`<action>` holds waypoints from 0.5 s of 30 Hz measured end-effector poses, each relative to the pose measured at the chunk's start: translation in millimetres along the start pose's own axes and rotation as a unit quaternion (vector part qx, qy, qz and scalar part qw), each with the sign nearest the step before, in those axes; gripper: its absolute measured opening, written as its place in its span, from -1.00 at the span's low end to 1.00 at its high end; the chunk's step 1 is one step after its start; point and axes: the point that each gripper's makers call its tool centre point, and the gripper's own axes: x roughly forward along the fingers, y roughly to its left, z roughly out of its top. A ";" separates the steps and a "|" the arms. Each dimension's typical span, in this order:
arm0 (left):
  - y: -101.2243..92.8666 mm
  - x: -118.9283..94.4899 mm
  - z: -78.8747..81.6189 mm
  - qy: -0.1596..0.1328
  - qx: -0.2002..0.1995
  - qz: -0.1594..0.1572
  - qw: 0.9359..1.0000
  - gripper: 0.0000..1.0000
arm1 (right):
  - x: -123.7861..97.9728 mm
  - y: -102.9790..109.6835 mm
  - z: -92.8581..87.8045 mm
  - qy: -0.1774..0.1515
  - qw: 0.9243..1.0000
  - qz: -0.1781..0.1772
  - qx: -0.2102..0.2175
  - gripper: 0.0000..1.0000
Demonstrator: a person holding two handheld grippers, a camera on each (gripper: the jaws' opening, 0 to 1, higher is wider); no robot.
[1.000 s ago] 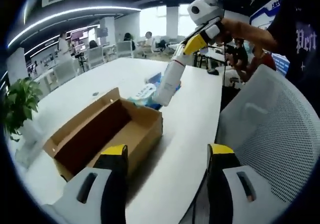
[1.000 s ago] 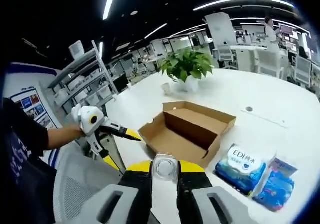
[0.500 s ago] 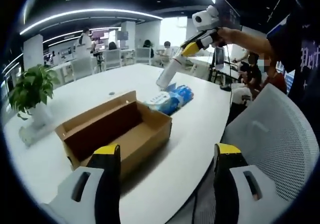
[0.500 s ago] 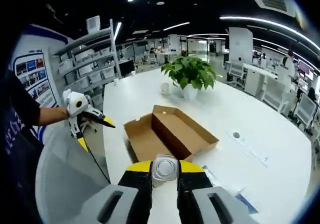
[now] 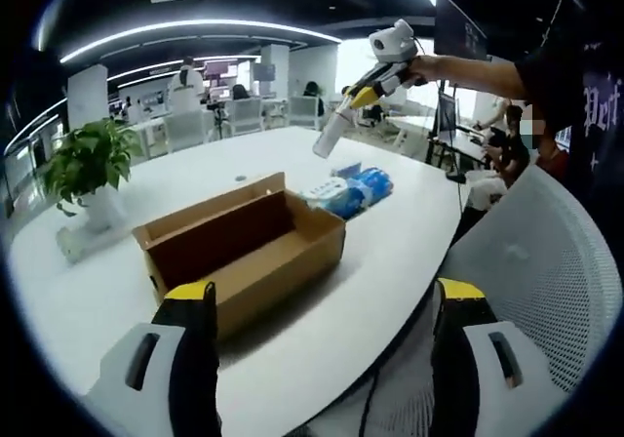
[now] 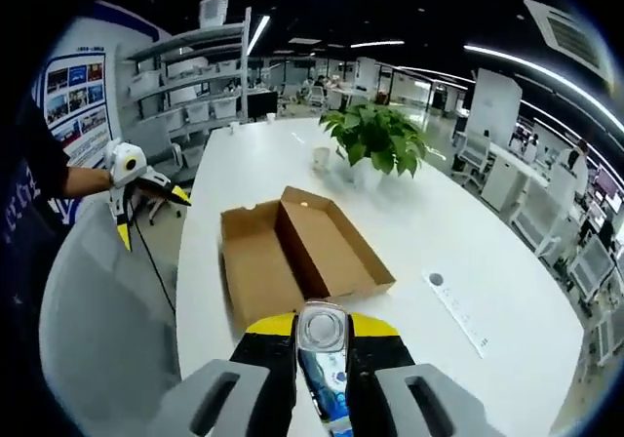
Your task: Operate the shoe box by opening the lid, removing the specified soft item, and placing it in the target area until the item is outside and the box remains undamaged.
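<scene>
already the shoe box (image 5: 241,252) sits lidless on the white counter (image 5: 390,252), while the right tongs (image 5: 343,115), at one o'clock in the left gripper view, pinch a white soft item (image 5: 330,137) aloft, seemingly bound for the packets (image 5: 348,189); left tongs (image 5: 322,300) spread wide, empty.

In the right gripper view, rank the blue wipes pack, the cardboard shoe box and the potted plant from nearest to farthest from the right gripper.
1. Blue wipes pack: right under the right gripper, seen between its jaws.
2. Cardboard shoe box: open on the white table, just beyond the jaws.
3. Potted plant: past the box, toward the table's far end.
</scene>
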 end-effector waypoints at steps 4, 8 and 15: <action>-2.1 -4.5 -0.3 -0.006 -0.006 0.009 1.000 0.87 | 5.1 -13.7 -6.4 0.014 1.000 -0.004 -0.026 -0.75; -6.1 -8.1 -2.3 -0.006 -0.010 0.020 1.000 0.93 | 11.4 -26.0 -15.5 0.038 0.997 -0.004 -0.069 -0.74; -11.3 -14.4 -2.5 -0.010 -0.005 0.042 0.999 0.98 | 23.9 -42.9 -28.0 0.061 0.992 0.005 -0.108 -0.74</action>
